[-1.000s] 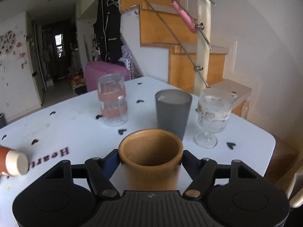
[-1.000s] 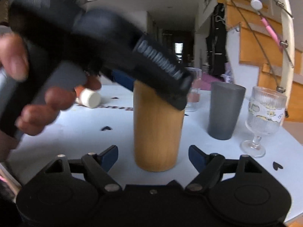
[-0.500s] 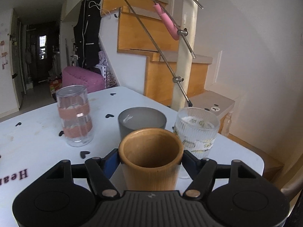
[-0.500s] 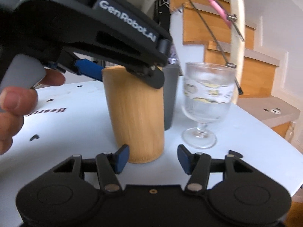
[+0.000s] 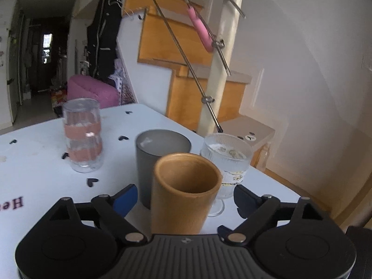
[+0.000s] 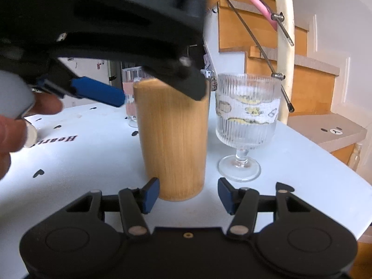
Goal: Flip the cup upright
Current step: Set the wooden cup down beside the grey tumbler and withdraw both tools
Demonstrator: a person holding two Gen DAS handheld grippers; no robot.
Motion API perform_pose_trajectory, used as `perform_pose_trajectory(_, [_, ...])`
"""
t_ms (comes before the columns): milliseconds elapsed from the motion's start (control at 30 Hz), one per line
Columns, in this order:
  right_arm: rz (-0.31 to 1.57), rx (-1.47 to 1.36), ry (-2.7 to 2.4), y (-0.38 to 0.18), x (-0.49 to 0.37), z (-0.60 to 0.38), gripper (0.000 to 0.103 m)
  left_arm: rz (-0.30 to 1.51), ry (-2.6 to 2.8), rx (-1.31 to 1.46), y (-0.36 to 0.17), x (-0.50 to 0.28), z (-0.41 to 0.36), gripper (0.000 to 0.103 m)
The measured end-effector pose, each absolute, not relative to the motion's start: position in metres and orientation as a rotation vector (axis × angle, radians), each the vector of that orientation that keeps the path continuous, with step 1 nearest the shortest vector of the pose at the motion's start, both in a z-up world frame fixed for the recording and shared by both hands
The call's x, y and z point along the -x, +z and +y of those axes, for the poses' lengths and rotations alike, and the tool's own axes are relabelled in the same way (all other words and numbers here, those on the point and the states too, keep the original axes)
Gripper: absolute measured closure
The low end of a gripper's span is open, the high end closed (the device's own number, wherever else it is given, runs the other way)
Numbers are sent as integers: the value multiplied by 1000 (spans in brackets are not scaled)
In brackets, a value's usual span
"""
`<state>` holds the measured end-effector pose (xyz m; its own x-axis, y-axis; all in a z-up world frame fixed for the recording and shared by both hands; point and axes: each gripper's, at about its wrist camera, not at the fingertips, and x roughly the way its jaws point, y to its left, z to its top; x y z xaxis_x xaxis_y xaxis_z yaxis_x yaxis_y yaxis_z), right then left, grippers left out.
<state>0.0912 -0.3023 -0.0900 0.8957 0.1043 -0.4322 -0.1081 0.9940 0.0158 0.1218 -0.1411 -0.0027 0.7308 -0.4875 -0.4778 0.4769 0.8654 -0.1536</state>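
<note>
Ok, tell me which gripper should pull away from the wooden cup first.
Left, probably. The left gripper is open around the wooden cup's top, touching nothing. The cup stands upright on the table. The right gripper is open, low at its base.

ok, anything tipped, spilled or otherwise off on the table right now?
Nothing stands out. The wooden cup stands upright on the white table, mouth up, beside the ribbed goblet and grey tumbler. The left hand-held gripper is open around it. No spills visible.

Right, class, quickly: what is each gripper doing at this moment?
Left gripper: open, fingers spread clear of the wooden cup, holding nothing.
Right gripper: open, empty, low beside the cup's base.
</note>
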Motion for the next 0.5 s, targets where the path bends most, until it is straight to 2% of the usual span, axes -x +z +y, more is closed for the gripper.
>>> perform_pose_trajectory(233, [409,-4,113,-67,-71,-304,36,459,-423,-14,9,-86,-99,2])
perform_pose_trajectory(400, [399,-13,111,-51,-60,-304,30,446,-337,-10,8,-66,-69,0])
perform_pose_trajectory(500, [384,-12,117,-42,-53,-303,20,473,-292,3,4,-57,-55,0])
